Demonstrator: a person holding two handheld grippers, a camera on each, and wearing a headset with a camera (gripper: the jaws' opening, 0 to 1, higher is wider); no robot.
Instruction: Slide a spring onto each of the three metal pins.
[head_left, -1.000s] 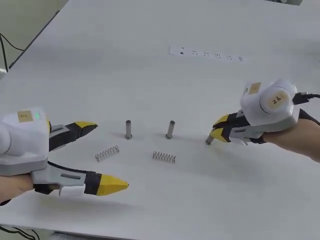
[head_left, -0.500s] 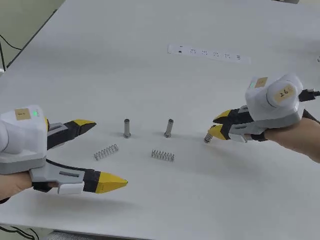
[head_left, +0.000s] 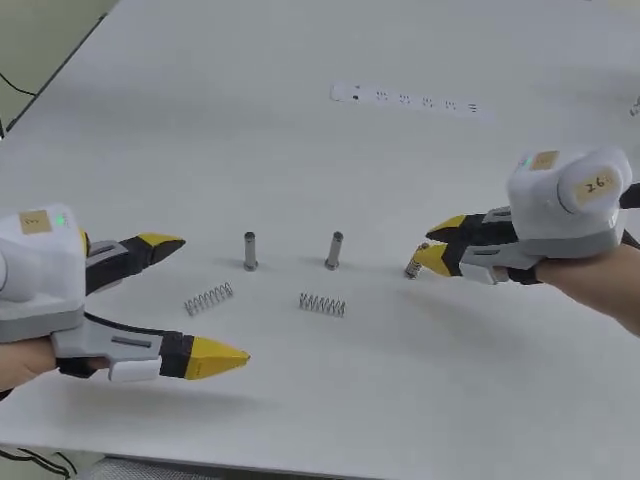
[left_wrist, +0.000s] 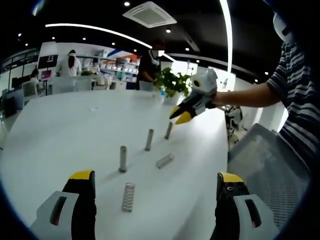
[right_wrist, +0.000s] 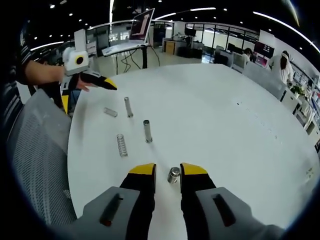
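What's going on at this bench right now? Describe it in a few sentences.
A person works at a white table with a hand-held gripper in each hand. The right hand-held gripper is right at the rightmost metal pin, jaws narrowly apart; that pin appears to carry a spring. The left hand-held gripper hovers wide open near two loose springs lying in front of two bare upright pins.

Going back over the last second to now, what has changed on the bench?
The right gripper drew back slightly to the right from the rightmost pin, with its jaws a little wider; the pin sits at their tips. The left gripper, both loose springs and the other two pins stayed put.
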